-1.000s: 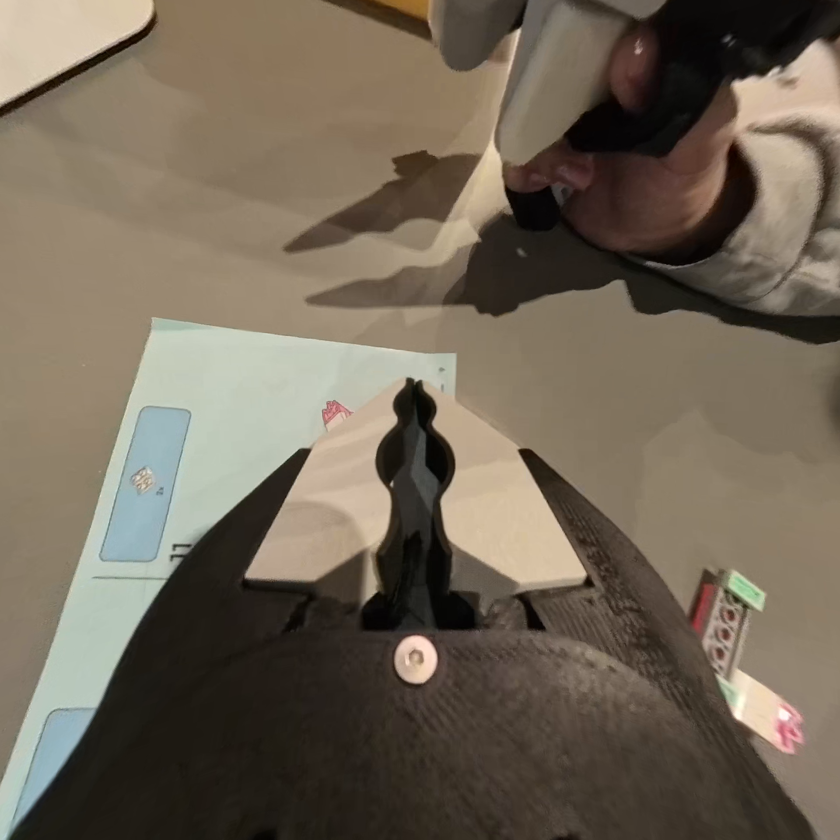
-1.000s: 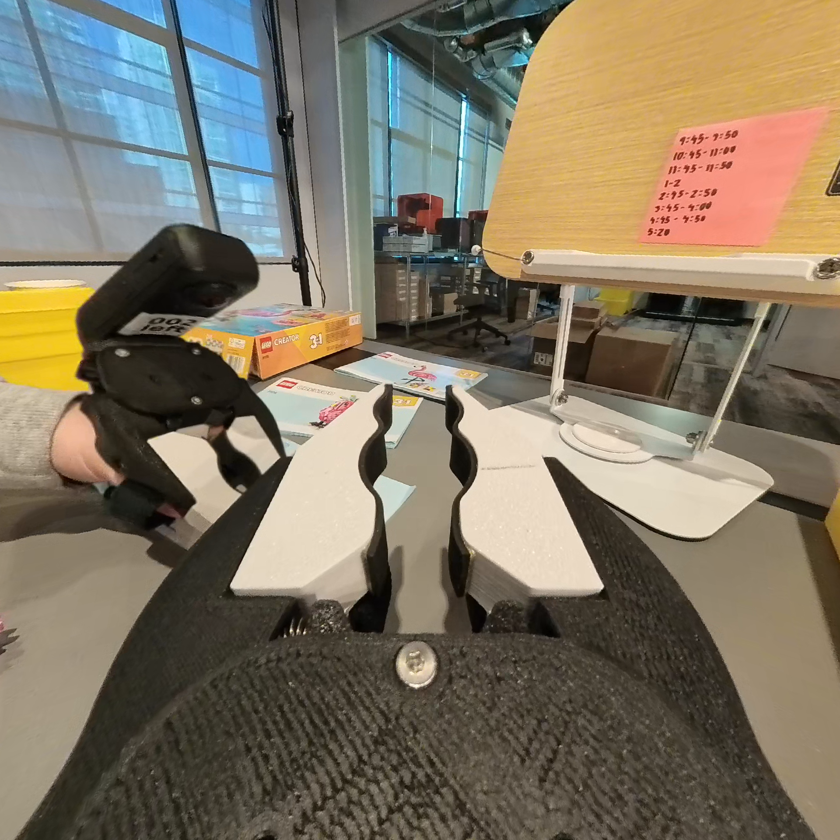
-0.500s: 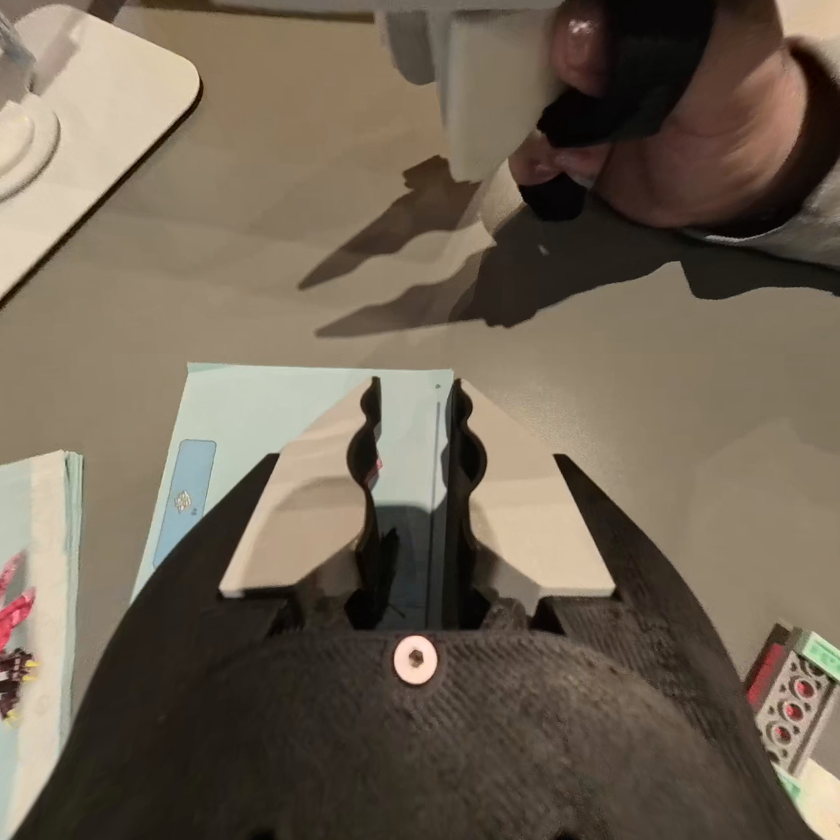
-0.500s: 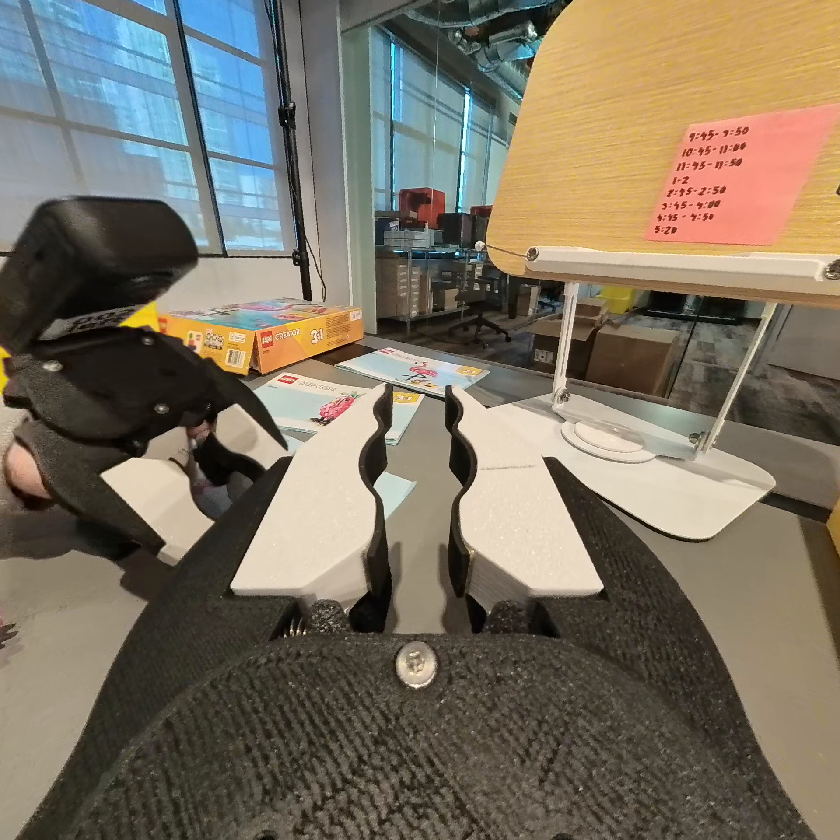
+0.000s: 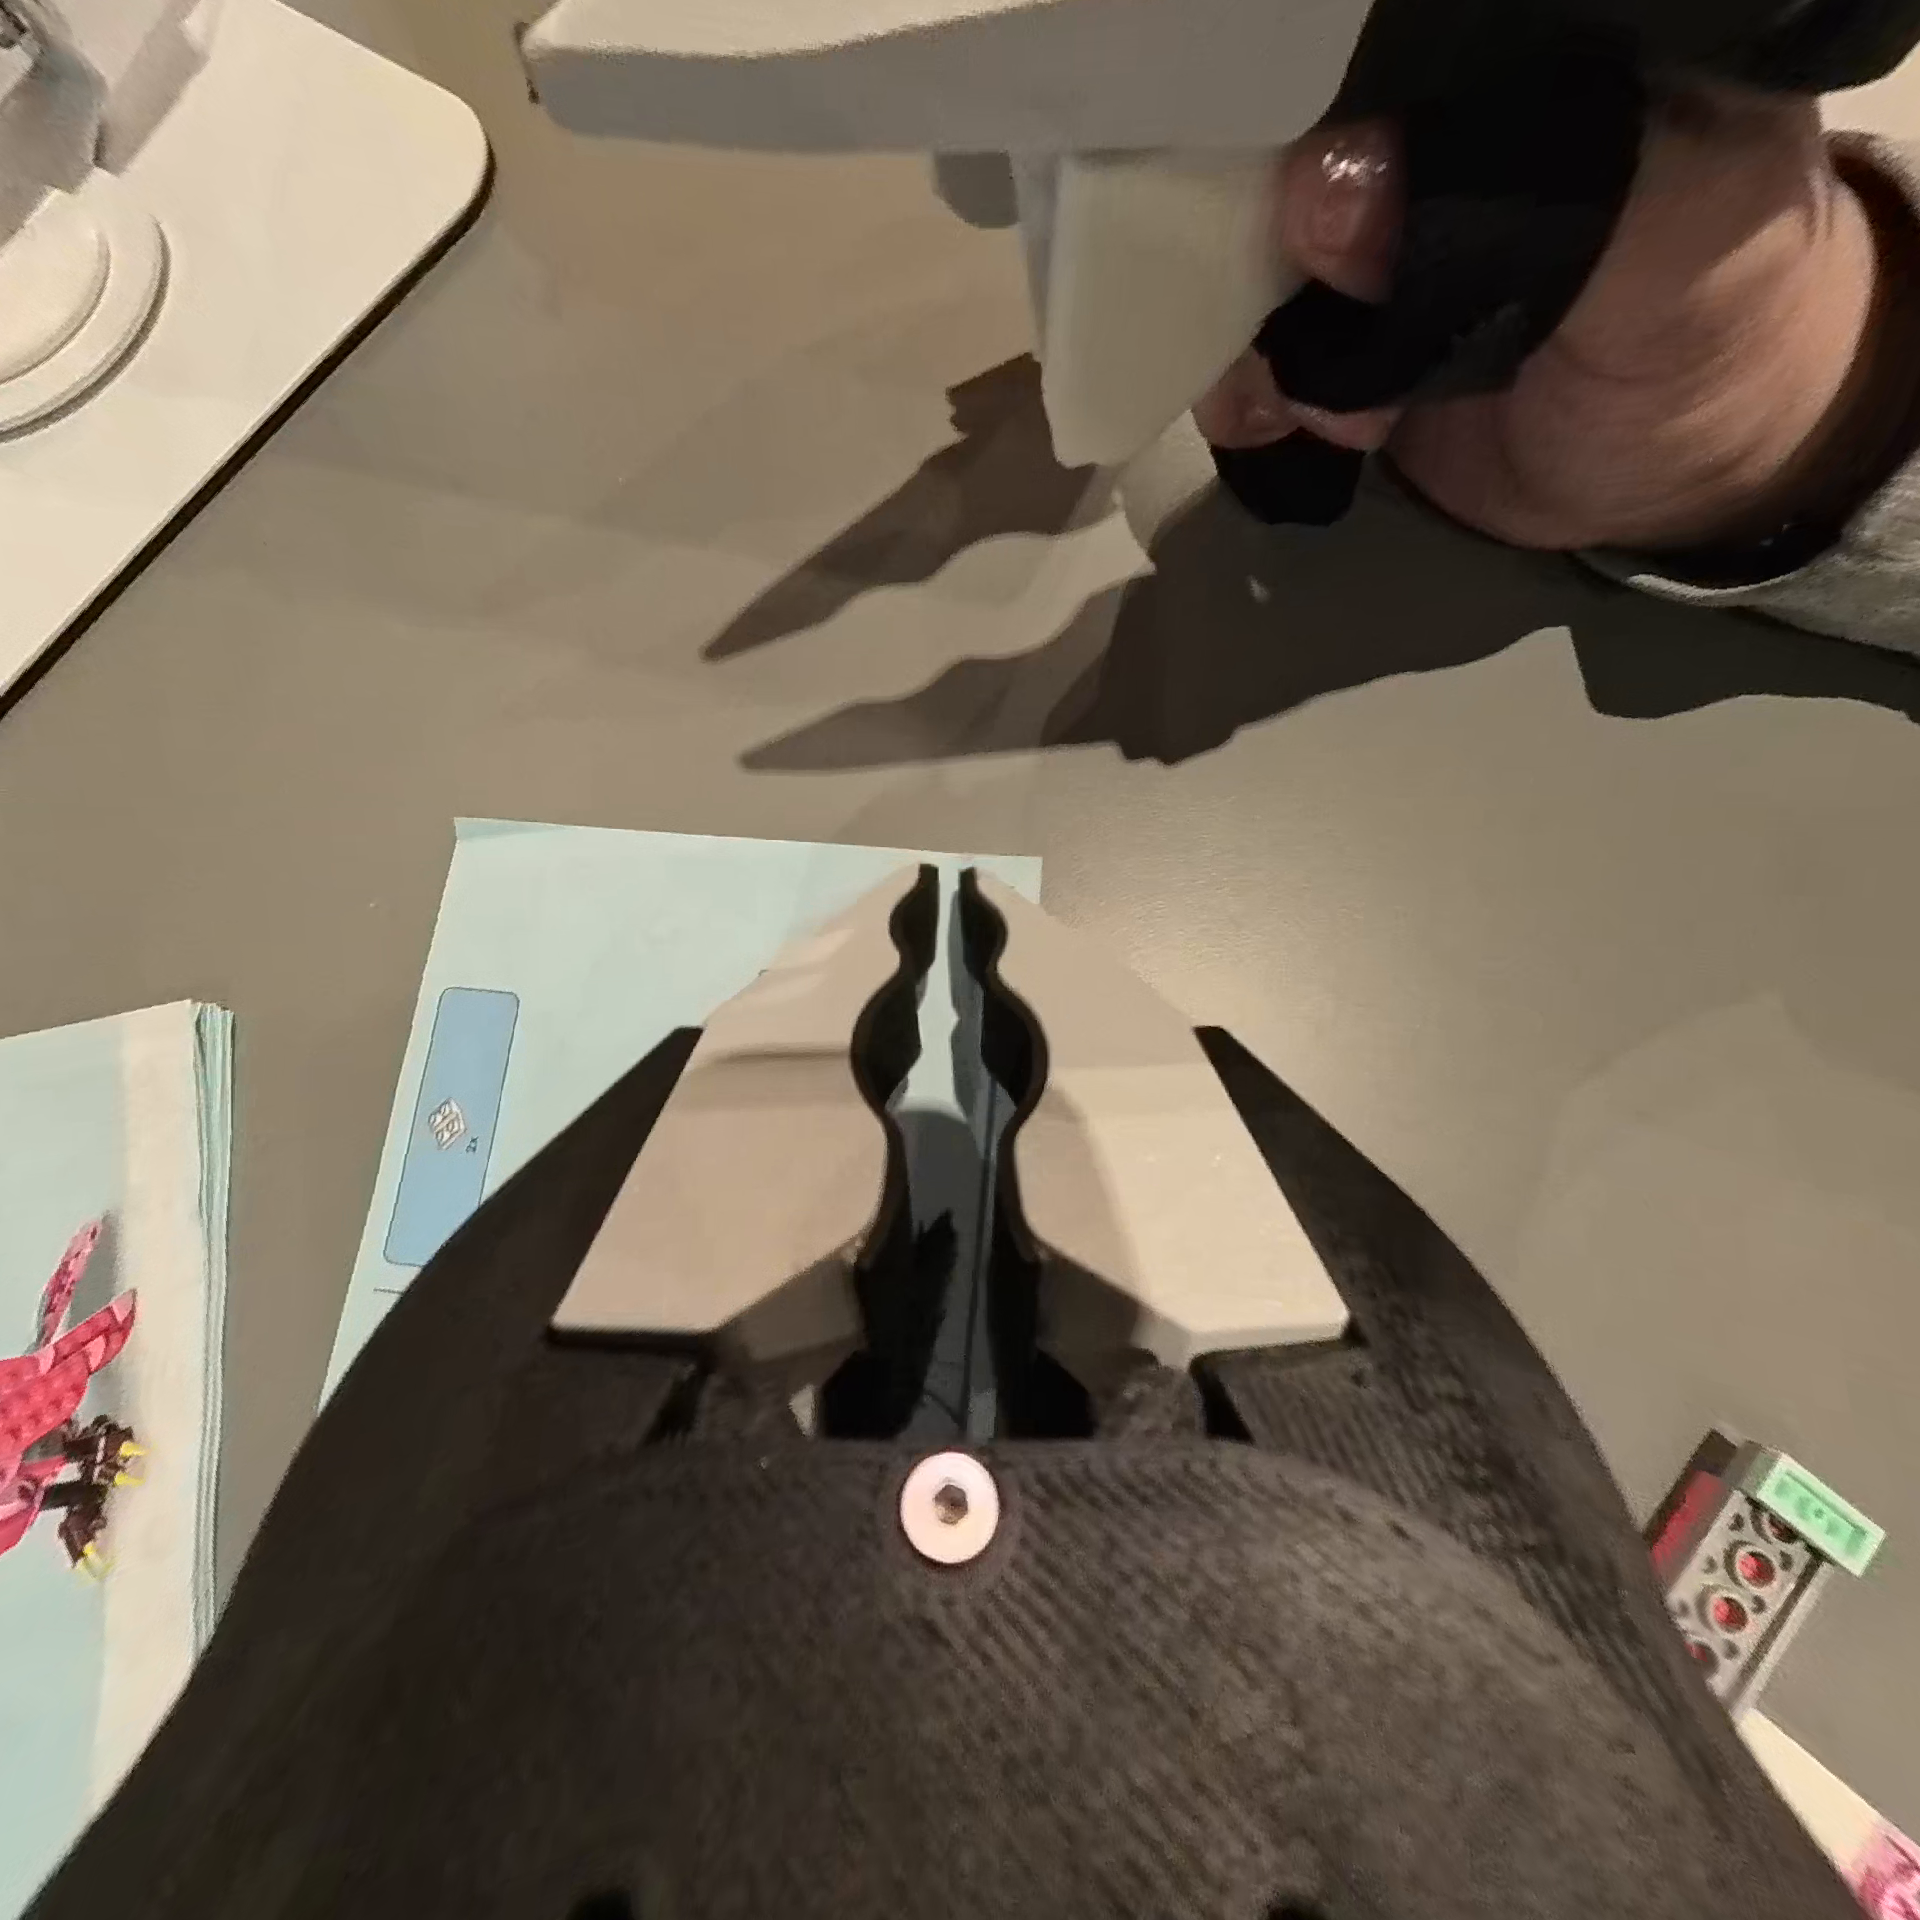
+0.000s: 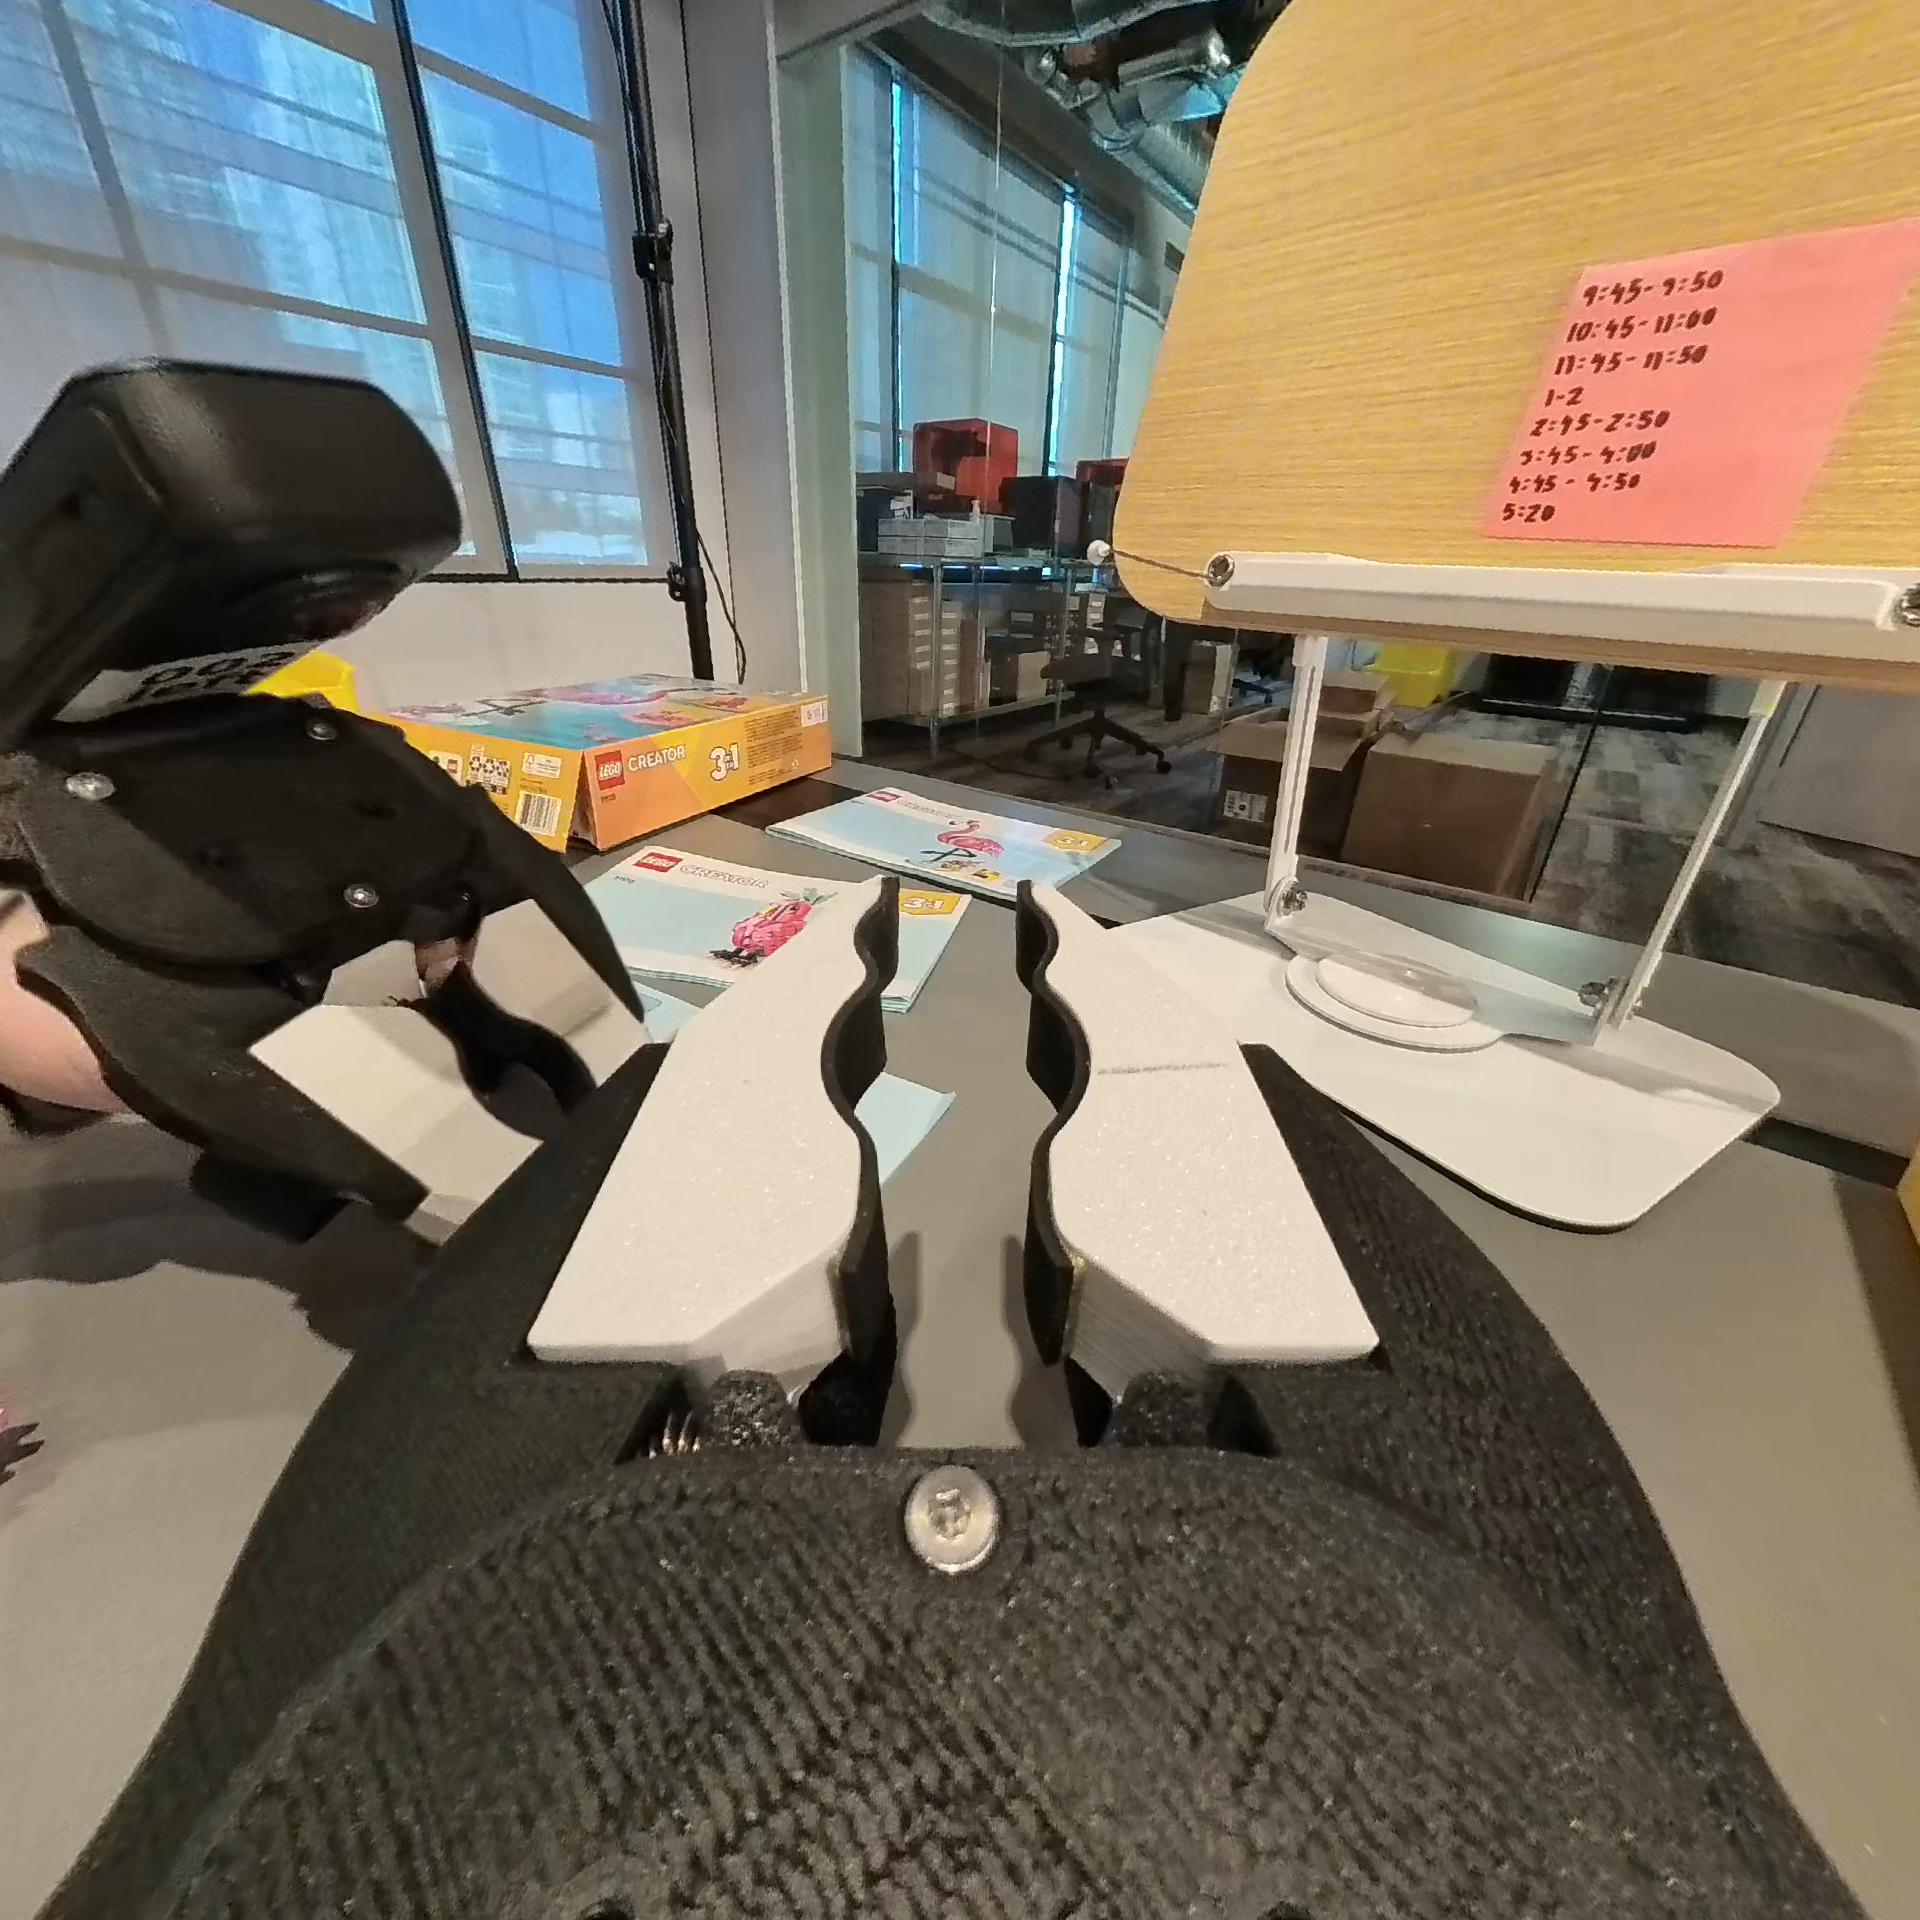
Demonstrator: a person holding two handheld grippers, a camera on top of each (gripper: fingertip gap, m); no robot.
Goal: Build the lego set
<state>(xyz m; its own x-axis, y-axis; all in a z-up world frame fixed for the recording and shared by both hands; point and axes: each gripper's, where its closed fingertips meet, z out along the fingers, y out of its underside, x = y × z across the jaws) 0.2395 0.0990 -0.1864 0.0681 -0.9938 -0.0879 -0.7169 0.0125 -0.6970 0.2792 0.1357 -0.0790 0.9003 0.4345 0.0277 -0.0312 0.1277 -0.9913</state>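
Observation:
In the left wrist view my left gripper [image 5: 940,881] hovers over a light blue instruction sheet [image 5: 623,935]. Its jaws are closed to a thin slit with nothing between them. A grey Lego piece with red studs and a green end [image 5: 1756,1569] lies on the grey table to its right. My right gripper [image 6: 951,894] is open and empty, held level above the table. Its white fingers [image 5: 1143,260] show at the top of the left wrist view, held by a hand. The left gripper's black body [image 6: 229,831] shows at the left of the right wrist view.
A wooden book stand with a pink note [image 6: 1455,312] stands on a white base [image 6: 1507,1122] at the right; the base also shows in the left wrist view [image 5: 208,260]. Two booklets [image 6: 769,914] [image 6: 956,842] and an orange Lego box [image 6: 644,769] lie farther back. A booklet [image 5: 104,1299] lies left of the sheet.
My left gripper went from shut to open and has closed again to a thin slit. It drew back, bringing the left booklet into view. My right gripper stayed open and barely moved.

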